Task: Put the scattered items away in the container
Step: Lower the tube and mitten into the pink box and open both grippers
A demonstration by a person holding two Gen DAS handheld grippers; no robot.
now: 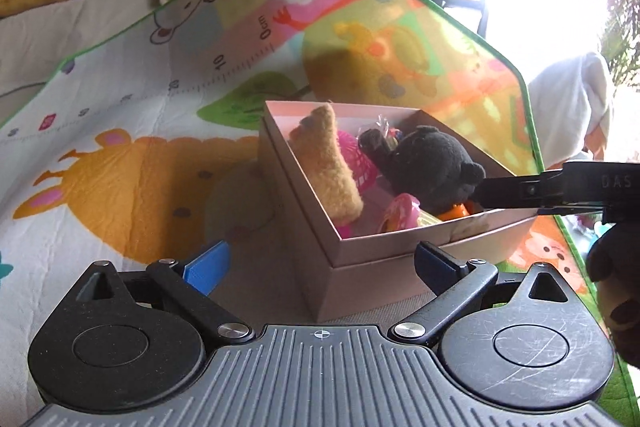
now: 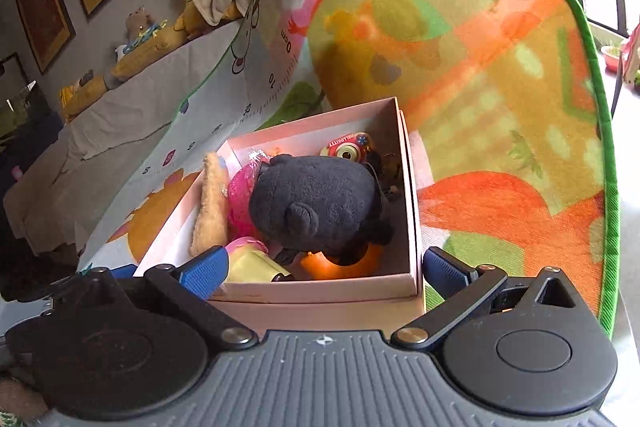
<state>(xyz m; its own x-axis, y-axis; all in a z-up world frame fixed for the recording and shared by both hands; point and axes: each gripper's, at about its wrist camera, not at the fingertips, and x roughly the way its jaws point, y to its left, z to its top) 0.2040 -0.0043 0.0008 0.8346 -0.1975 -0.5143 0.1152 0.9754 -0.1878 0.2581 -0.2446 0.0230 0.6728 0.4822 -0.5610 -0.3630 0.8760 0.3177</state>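
**Box nearly filled, both grippers standing empty**

The tidying is looking close to done. The pink box [image 2: 320,291] is sitting on the play mat [image 2: 500,147], and the toys are lying inside it: one black plush bear [image 2: 320,207] on top, one tan plush toy [image 2: 210,211] leaning along the left wall, one pink mesh ball [image 2: 240,195], one small toy camera [image 2: 350,149] in the far corner, one orange toy [image 2: 344,265] under the bear, and one yellow-and-pink piece [image 2: 252,263] at the near wall. Others may be hiding underneath.

The right gripper [image 2: 324,271] is hovering just over the box's near edge, its fingers [image 2: 204,273] spread wide with nothing held. The left gripper [image 1: 320,263] is facing the box's corner, its fingers [image 1: 208,263] also spread wide and empty.

No loose toys are showing on the mat in either view. The next move probably calls for pulling both grippers back and looking around for anything left outside the box.
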